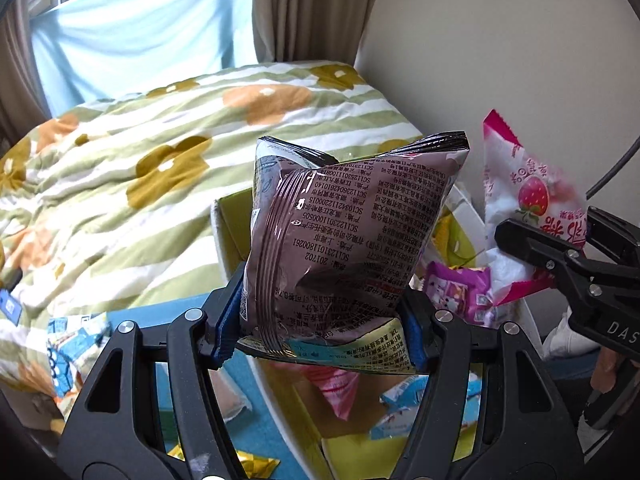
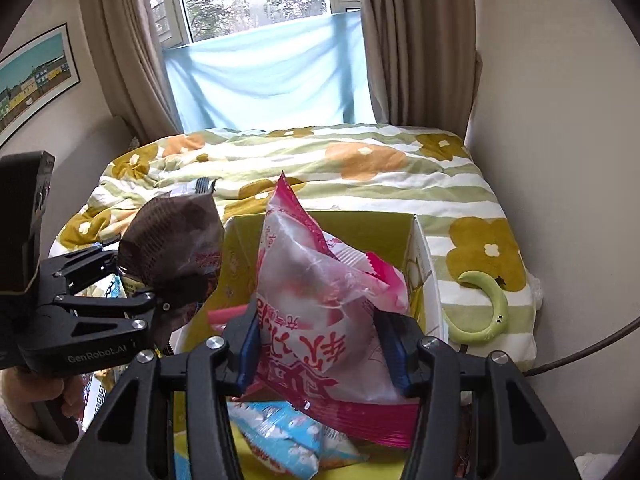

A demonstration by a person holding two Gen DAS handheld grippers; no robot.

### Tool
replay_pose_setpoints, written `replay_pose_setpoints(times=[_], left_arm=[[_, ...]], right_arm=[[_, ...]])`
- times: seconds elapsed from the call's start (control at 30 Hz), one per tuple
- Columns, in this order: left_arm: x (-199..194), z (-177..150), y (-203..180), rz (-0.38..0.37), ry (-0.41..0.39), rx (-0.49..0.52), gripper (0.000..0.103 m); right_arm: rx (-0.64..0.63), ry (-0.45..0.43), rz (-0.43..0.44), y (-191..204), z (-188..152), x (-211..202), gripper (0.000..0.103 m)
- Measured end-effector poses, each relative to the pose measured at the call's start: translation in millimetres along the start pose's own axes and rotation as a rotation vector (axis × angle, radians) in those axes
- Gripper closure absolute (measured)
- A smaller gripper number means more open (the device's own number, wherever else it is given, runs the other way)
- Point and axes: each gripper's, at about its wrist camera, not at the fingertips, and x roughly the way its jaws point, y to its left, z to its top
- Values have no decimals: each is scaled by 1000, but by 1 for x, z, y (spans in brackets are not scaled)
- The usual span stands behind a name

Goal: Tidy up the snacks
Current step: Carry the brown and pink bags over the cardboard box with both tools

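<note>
My left gripper (image 1: pixel 320 324) is shut on a brown snack packet (image 1: pixel 344 236) with printed text, held upright above the left edge of a yellow-green cardboard box (image 1: pixel 232 220). The same packet (image 2: pixel 172 248) and left gripper (image 2: pixel 160 300) show at the left of the right wrist view. My right gripper (image 2: pixel 320 348) is shut on a pink and white strawberry snack bag (image 2: pixel 316 300), held over the open box (image 2: pixel 360 228). That bag (image 1: pixel 524 208) and the right gripper (image 1: pixel 540 248) show at the right of the left wrist view.
The box holds blue-white packets (image 2: pixel 288 440), a purple packet (image 1: pixel 460 292) and pink ones. More blue packets (image 1: pixel 68 344) and a gold wrapper (image 1: pixel 248 460) lie on a teal surface. A flowered quilt (image 2: pixel 360 168) covers the bed behind; a green curved toy (image 2: pixel 492 308) lies right of the box.
</note>
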Motion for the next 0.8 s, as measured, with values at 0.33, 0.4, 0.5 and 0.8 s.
replay_pose_setpoints(times=[0.33, 0.4, 0.5, 0.8], left_arm=[[59, 19, 5, -18, 96, 27, 8], [54, 17, 8, -48, 78, 14, 5], [45, 13, 13, -53, 67, 0, 5], [11, 1, 27, -9, 16, -2, 5]], right_arm=[[105, 60, -22, -34, 25, 52, 55], [117, 74, -27, -39, 26, 58, 55], [140, 87, -31, -44, 26, 61, 55], [161, 126, -40, -55, 33, 70, 55]])
